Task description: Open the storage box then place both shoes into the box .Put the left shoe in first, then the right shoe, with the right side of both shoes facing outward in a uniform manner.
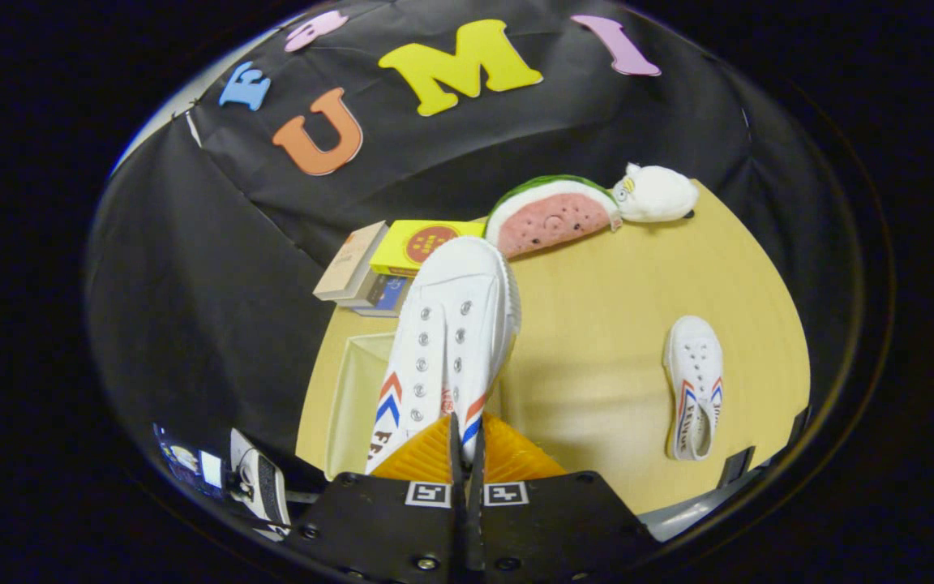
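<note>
White canvas fills the space just ahead of your gripper [467, 438]: you have its fingers pressed together on the heel collar of one shoe [447, 341], toe pointing away from you, lifted above the wooden table [597, 324]. Below it and slightly to the left sits the open storage box [349, 397], pale and translucent. Well to the right, the second shoe [694, 385] lies flat on the table. Beyond the held shoe's toe you see stacked books [390, 264], a watermelon-slice plush [552, 215] and a white plush toy [657, 193].
</note>
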